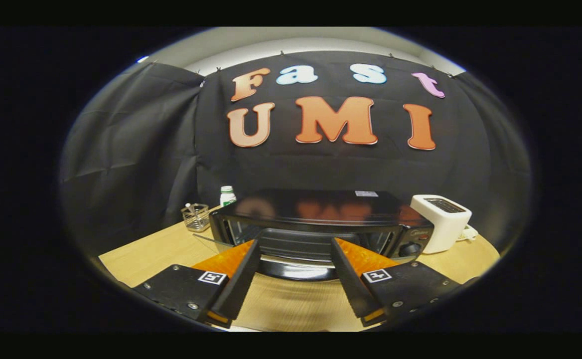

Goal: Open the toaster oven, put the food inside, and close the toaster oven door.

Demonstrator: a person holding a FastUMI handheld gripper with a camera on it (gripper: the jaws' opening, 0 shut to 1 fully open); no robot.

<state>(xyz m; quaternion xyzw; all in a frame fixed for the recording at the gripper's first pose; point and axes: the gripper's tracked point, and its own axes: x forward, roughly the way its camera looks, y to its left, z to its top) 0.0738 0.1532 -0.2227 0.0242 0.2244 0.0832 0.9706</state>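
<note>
The black toaster oven [321, 207] stands on the wooden table [146, 254], just ahead of my fingers. Its glass door [214, 243] is folded down toward me, and the door's glossy black handle [296, 271] lies between my fingers. Beyond the fingertips the dark cavity shows a wire rack [296, 248]. My gripper [295, 242] is open, its black and orange fingers [243, 271] spread wide to either side of the opening, with nothing held between them. The control knobs [410, 248] sit on the oven's right panel.
A white slot toaster [440, 222] stands right of the oven. Left of the oven are a small clear holder [195, 216] and a white bottle with a green cap [227, 195]. Black cloth walls close in behind and at the left.
</note>
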